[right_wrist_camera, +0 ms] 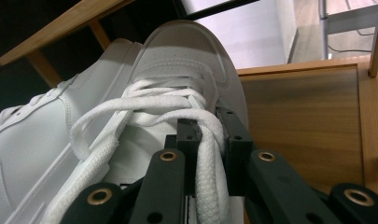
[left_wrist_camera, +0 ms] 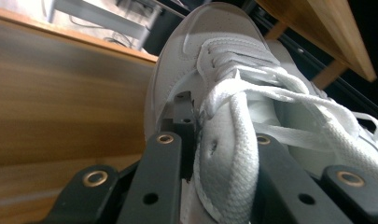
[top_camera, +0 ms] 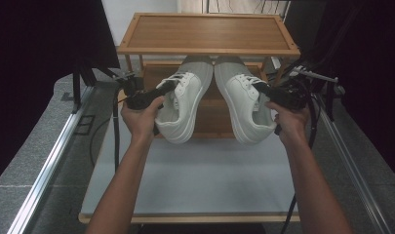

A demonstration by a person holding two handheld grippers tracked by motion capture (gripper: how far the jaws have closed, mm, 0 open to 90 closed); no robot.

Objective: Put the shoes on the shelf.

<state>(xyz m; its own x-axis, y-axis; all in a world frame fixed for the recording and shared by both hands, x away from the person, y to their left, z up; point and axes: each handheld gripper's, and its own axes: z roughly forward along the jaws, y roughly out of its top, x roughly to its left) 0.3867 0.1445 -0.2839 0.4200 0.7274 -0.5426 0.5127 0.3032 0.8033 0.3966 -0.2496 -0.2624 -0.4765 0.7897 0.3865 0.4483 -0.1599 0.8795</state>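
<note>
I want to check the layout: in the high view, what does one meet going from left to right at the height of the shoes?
left gripper → left shoe → right shoe → right gripper

Two shoes (top_camera: 212,100) side by side before shelf (top_camera: 208,32)

high: we look down and forward over the table (top_camera: 185,180) | gripper views: we sit close, along the jaws | shared: both shoes (top_camera: 183,105), rack (top_camera: 205,31)

No readable text, label, brand, number or sign on anything in view.
</note>
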